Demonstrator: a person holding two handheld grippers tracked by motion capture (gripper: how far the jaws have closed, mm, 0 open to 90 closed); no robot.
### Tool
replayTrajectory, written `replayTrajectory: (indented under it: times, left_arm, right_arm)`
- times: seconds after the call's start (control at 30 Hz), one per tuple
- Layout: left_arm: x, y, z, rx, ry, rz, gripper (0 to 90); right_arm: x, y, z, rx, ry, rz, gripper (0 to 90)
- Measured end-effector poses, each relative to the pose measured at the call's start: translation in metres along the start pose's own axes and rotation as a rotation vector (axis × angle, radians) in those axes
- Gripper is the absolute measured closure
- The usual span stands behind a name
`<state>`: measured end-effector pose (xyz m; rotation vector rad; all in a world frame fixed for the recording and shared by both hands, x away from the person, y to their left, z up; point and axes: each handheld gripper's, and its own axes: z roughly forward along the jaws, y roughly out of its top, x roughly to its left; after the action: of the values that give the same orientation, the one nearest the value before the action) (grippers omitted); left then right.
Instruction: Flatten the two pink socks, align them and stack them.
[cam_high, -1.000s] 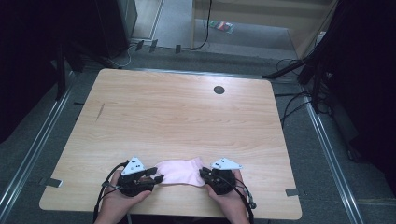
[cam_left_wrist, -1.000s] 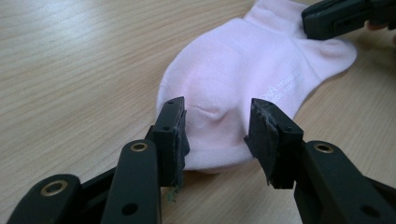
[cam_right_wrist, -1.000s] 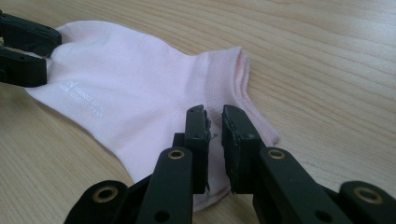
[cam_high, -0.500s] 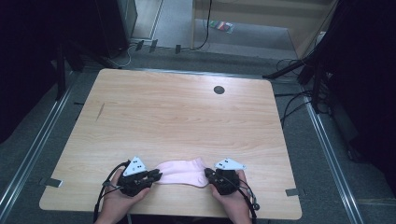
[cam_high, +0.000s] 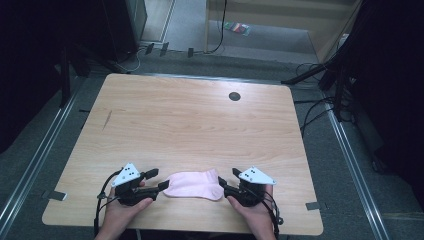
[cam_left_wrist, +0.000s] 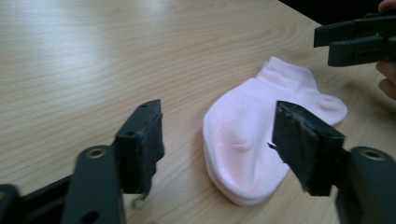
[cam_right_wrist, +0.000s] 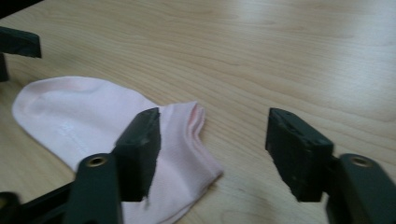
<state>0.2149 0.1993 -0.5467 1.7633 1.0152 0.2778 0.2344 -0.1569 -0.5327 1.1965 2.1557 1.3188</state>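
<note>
Socks (cam_high: 194, 184) in pale pink are laid flat near the front edge of the worktop (cam_high: 200, 125). In the left gripper view (cam_left_wrist: 243, 140) stacked edges are seen at the toe, so a pair appears to be laid one upon the other, though the exact count cannot be told for certain. In the right gripper view (cam_right_wrist: 116, 126) the cuff end is seen beside one jaw.

Two claws are counted, one held in each of two hands. The left claw (cam_high: 156, 180) is placed just beside the toe end, and the right claw (cam_high: 229, 181) just beside the cuff end. The jaws of both have just been opening and are seen standing wide apart; nothing is gripped by either, and no pad is pressed on the fabric.

One small dark round fitting (cam_high: 234, 96) is set into the worktop near its far edge, well apart from the socks. One faint dark streak (cam_high: 107, 120) is marked on the wood at the left. Cables (cam_high: 310, 112) are strewn on the floor (cam_high: 350, 165) at the right. Nothing is placed between the claws and the socks.
</note>
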Motion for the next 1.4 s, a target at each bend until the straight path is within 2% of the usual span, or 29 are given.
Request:
replayTrajectory:
  times: [0.1, 0.17, 0.27, 0.3, 0.4, 0.67, 0.77, 0.93, 1.4]
  left_arm:
    - [0.003, 0.001, -0.003, 0.008, 0.028, -0.022, 23.1]
    - [0.005, 0.003, -0.004, 0.022, 0.059, -0.037, 12.6]
    - [0.011, 0.005, -0.008, 0.024, 0.096, -0.063, 1.1]
    - [0.013, 0.005, -0.010, 0.020, 0.100, -0.059, 0.0]
    - [0.021, 0.005, -0.017, 0.000, 0.103, -0.073, 0.0]
    - [0.040, 0.001, -0.028, 0.000, 0.186, -0.093, 0.0]
    - [0.047, -0.001, -0.032, 0.002, 0.214, -0.094, 0.0]
    - [0.057, -0.003, -0.041, -0.002, 0.255, -0.104, 0.0]
    - [0.082, -0.011, -0.068, -0.027, 0.336, -0.160, 0.0]
  right_arm:
    - [-0.002, 0.001, 0.000, 0.007, -0.015, 0.018, 20.1]
    - [-0.005, 0.003, 0.000, 0.035, -0.022, 0.037, 12.0]
    - [-0.007, 0.005, -0.002, 0.034, -0.045, 0.041, 11.5]
    - [-0.009, 0.005, -0.003, 0.035, -0.043, 0.045, 11.3]
    - [-0.015, 0.004, -0.004, 0.030, -0.010, 0.062, 8.9]
    - [-0.030, 0.003, -0.010, 0.023, -0.052, 0.085, 9.9]
    - [-0.039, 0.003, -0.015, 0.020, -0.067, 0.084, 9.9]
    - [-0.054, 0.001, -0.022, 0.009, -0.093, 0.118, 10.2]
    - [-0.095, -0.008, -0.049, -0.009, -0.182, 0.170, 10.3]
